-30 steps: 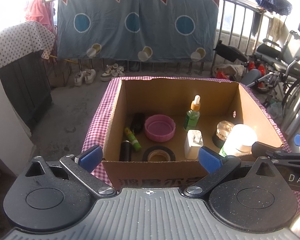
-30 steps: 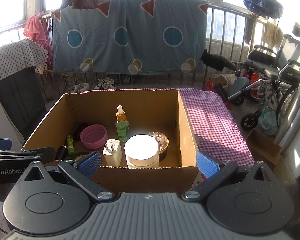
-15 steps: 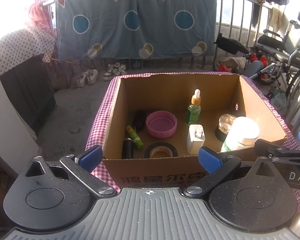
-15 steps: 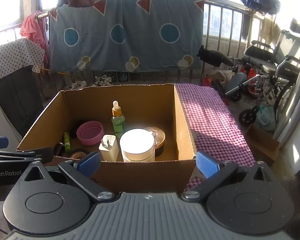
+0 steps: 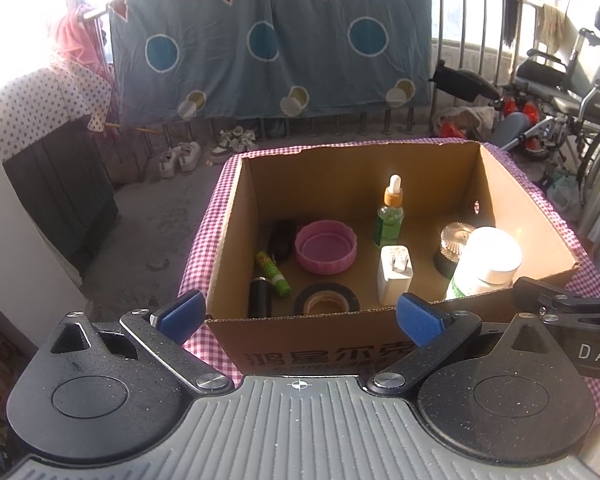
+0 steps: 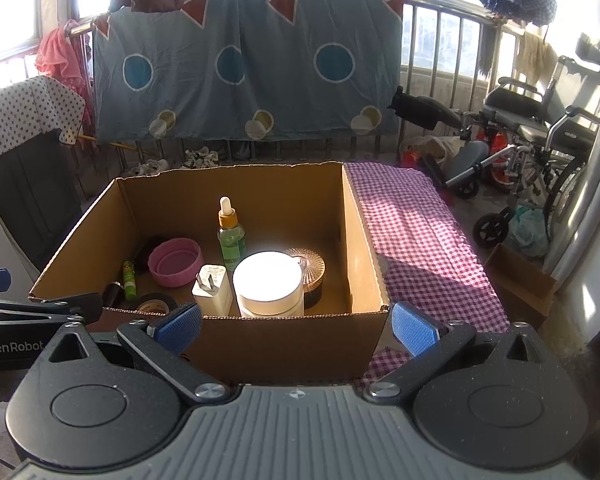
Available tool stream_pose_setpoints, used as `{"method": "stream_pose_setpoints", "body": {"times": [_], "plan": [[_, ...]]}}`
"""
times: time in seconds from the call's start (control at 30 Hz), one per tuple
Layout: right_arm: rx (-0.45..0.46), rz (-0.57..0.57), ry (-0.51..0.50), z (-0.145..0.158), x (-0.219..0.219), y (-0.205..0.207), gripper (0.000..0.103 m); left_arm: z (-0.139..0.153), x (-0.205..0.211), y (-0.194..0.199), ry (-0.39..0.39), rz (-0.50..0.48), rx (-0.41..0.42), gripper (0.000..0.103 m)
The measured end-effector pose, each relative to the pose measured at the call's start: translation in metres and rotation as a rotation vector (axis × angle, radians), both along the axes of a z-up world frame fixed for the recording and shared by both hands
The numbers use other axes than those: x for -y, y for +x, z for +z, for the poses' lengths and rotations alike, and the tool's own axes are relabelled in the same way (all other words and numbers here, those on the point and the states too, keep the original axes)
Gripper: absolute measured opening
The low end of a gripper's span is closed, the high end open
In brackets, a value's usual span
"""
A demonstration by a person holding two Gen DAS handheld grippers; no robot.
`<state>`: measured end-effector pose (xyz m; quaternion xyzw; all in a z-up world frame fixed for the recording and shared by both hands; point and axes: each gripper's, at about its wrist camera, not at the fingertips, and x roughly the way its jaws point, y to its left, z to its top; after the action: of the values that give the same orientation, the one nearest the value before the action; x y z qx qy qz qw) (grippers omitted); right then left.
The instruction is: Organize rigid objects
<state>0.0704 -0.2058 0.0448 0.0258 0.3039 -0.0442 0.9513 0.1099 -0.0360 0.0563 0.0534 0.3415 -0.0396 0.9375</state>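
Two pairs of tongs hang side by side just short of the near wall of the cardboard box (image 5: 312, 354), and both stand wide apart with nothing between the blue pads: the left tongs (image 5: 298, 316) and the right tongs (image 6: 296, 322).

Inside the box, along the near wall, lie a dark tube (image 5: 259, 298), a roll of black tape (image 5: 326, 300), a white plug (image 5: 394, 274) and a white-lidded jar (image 5: 486, 262) in the near right corner. Behind them sit a green stick (image 5: 272, 274), a pink lid (image 5: 326, 246), a green dropper bottle (image 5: 390, 216) standing upright, and a ribbed glass jar (image 6: 308, 268) touching the white one.

The box rests on the desk under a pink checked cloth (image 6: 416, 240); the part of that cloth to the right of the box shows nothing loose. Judging by this, the sorting looks finished or nearly so, as every small item in view is already boxed.
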Motion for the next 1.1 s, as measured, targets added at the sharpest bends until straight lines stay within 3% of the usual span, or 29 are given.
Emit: {"method": "stream_pose_setpoints", "body": {"times": [1.1], "plan": [[-0.015,-0.009,0.002,-0.0037,0.0009,-0.0007,0.103,-0.0007,0.0006,0.001,-0.003,-0.001,-0.016,0.102]]}}
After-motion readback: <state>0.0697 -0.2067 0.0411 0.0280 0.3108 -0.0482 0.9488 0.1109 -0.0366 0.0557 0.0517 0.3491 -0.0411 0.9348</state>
